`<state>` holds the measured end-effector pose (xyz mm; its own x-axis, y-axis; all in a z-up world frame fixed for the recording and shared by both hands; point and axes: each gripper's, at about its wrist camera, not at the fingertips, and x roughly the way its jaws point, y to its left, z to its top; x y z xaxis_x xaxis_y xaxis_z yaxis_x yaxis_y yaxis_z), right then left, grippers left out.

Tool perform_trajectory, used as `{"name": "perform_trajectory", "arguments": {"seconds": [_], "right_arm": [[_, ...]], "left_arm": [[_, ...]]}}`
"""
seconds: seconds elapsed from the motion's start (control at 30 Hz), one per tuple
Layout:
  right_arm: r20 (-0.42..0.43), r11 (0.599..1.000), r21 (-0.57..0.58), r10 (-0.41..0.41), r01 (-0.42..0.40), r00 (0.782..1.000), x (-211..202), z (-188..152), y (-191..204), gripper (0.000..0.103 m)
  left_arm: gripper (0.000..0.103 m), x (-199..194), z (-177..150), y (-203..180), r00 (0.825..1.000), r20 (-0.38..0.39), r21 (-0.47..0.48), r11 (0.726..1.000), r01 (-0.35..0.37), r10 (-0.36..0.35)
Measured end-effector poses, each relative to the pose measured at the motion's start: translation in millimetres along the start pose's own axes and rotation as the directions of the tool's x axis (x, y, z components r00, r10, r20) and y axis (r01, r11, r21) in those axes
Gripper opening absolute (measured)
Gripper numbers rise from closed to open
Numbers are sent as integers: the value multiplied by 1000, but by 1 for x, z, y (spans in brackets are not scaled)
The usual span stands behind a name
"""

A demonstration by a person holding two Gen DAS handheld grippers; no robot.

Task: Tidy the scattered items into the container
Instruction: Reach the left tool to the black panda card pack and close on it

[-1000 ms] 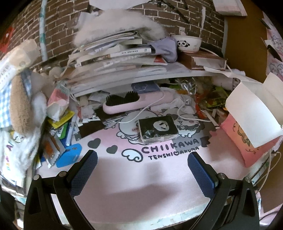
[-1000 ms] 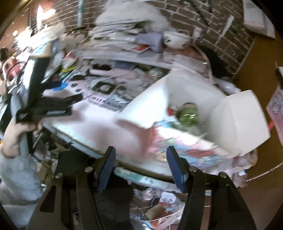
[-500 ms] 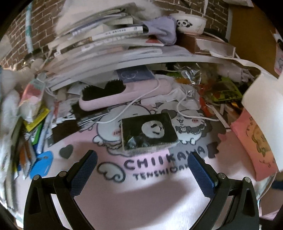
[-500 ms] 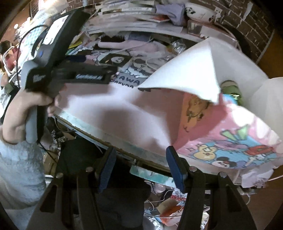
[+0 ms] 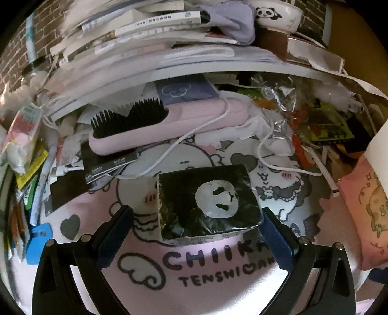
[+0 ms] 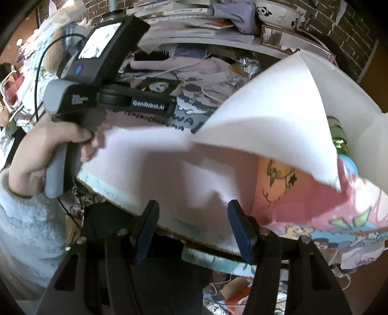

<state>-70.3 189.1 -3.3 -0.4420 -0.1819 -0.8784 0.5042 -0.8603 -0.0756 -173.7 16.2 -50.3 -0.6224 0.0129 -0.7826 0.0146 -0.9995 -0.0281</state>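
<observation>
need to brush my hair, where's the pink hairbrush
In the left wrist view, the hairbrush lies at the back of the desk under the shelf, behind the panda packet.

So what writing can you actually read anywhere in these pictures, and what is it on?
"CHIIK" over "TENSHIOAK", cut off by the tool: pink desk mat.
"GenRobot.AI": side of the left tool, seen from the right camera.
"instax": black card packets in front of the pink hairbrush.
Book spines on the shelf: print too small to read.
Green snack wrapper: blurred.

Black packet [image 5: 208, 201] — white panda face; pink mat [image 5: 218, 286]
</observation>
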Motion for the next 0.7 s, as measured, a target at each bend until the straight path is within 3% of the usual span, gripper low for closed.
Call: {"name": "perform_trajectory", "arguments": {"seconds": [0.17, 0.27, 0.33, 0.7], "right_arm": [[-10, 999, 23, 23, -23, 1000, 9, 6, 0, 56], [-13, 999, 31, 28, -27, 1000, 13, 7, 1, 56], [-14, 999, 35, 29, -28, 999, 14, 8, 1, 56], [-11, 999, 30, 32, -32, 999, 14, 11, 5, 56]], "left_arm": [[100, -1, 0, -2, 1000, 4, 4, 1000, -2, 2], [91, -1, 0, -3, 1000, 10, 7, 1000, -11, 11], [76, -3, 1, -2, 1000, 14, 6, 1000, -10, 9], [62, -11, 4, 4, 999, 24, 12, 1000, 24, -25]]}}
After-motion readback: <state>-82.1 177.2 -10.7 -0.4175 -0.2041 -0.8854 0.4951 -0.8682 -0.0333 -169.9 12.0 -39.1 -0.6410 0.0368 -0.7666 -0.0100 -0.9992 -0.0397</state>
